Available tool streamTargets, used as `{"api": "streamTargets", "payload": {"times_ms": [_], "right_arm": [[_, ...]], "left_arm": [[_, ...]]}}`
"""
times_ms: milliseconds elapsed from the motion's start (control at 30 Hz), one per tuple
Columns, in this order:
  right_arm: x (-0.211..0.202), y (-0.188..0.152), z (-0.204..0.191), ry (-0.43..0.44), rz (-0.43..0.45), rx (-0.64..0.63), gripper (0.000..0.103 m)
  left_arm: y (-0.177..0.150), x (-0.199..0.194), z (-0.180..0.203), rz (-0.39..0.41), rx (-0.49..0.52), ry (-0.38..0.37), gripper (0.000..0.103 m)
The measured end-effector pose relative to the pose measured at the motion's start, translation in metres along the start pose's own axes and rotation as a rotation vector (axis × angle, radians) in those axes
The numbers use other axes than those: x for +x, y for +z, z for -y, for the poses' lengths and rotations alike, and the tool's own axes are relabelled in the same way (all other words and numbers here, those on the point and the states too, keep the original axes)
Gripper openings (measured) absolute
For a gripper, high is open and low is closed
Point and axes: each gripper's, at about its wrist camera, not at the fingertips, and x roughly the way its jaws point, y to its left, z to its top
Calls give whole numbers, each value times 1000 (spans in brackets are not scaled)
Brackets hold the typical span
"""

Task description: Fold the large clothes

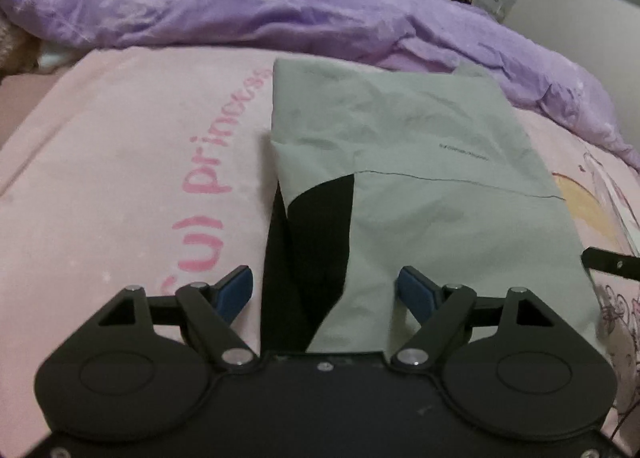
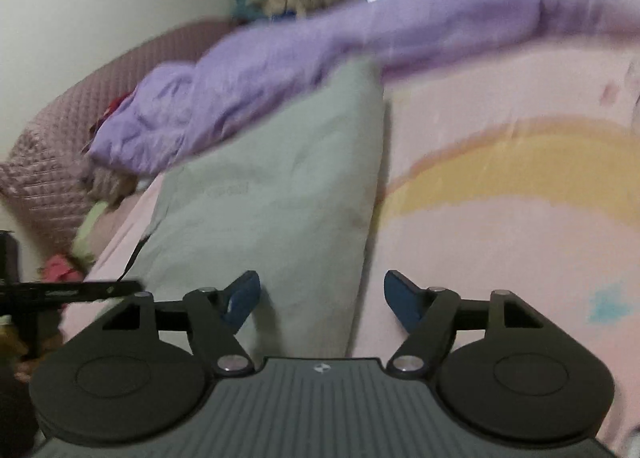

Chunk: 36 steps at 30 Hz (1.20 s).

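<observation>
Both the left gripper [image 1: 323, 292] and right gripper [image 2: 322, 300] hang with jaws apart, gripping nothing, over the near end of the folded garment [image 1: 420, 161], seemingly placed to take its edges for another fold

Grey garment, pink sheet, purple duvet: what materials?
Grey garment: thin, smooth woven cloth, matte, with sharp creases; likely synthetic or cotton blend; black panel at the near end.
Pink sheet: soft, slightly fuzzy printed fabric, maybe brushed cotton or fleece.
Purple duvet: light, finely crinkled cover with a faint sheen.
</observation>
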Motion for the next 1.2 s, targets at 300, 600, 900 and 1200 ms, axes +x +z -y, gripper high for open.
{"api": "streamTargets", "payload": {"times_ms": [300,600,900,1200], "right_arm": [[35,16,4,159,-68,23,103],[59,38,16,244,-56,103,103],[64,36,-1,125,-26,53,65],[31,49,-22,140,43,-20,34]], "left_arm": [[15,29,-13,-35,-9,-196,94],[28,50,6,10,68,-274,103],[19,36,3,83,-2,-233,81],[18,-3,5,199,-32,-311,16]]}}
